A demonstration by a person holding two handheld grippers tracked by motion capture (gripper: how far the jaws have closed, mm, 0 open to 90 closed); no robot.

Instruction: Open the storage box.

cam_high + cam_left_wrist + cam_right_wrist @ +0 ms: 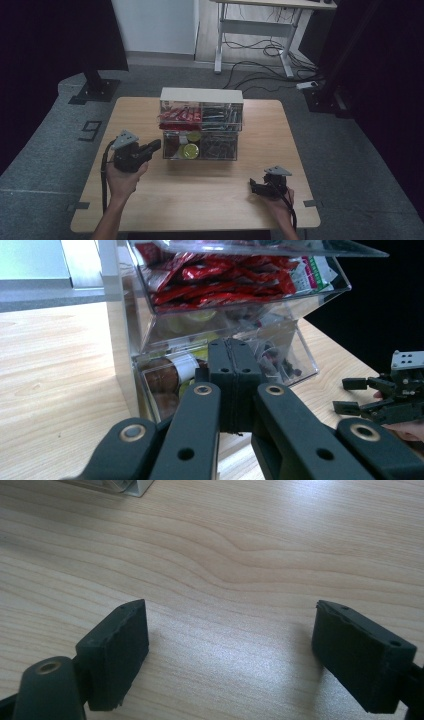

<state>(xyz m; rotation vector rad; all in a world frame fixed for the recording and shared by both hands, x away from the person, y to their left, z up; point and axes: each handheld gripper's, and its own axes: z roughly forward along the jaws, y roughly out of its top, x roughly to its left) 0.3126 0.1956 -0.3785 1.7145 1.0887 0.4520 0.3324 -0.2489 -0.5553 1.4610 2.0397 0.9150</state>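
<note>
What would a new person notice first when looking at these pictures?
Probably the clear two-tier organizer at the middle of the wooden table, with red packets filling its upper left bin. Next, the left gripper, jaws pressed together, pointing at the organizer's lower left corner, close to it. The right gripper rests near the front right of the table, jaws wide apart over bare wood.
</note>
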